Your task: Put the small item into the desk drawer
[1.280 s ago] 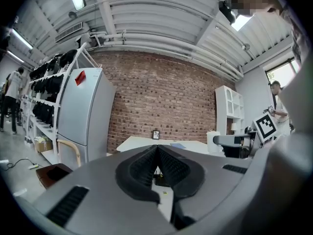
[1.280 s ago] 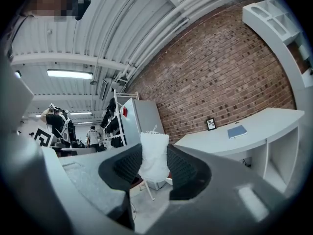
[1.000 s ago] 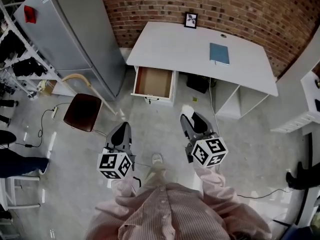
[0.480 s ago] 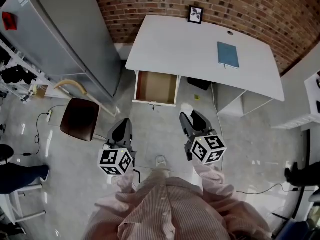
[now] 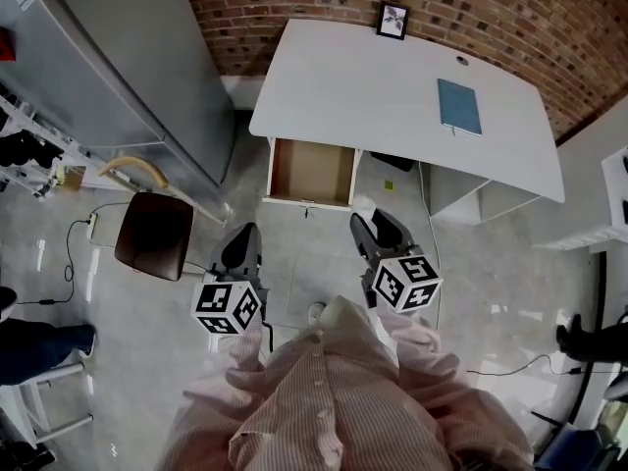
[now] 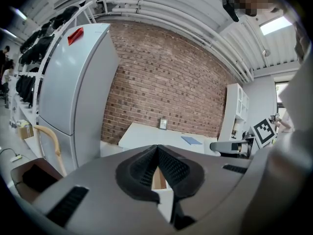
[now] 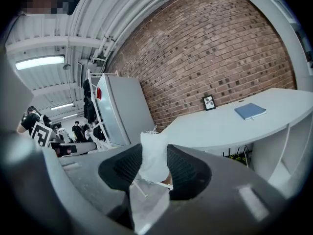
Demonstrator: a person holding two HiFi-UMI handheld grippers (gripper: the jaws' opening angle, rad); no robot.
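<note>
Your right gripper [image 5: 379, 228] is clamped on the small item [image 7: 153, 156], a white scrap that may be cloth or crumpled paper. The pinch sits low, so most of it stands clear above the jaws and should drop freely on release. Your left gripper [image 6: 156, 161] has its jaws pressed together on nothing, simply carried along. The drawer [image 5: 312, 171] hangs open under the left end of the counter [image 5: 392, 86], well apart from both grippers, ready to receive the item.
</note>
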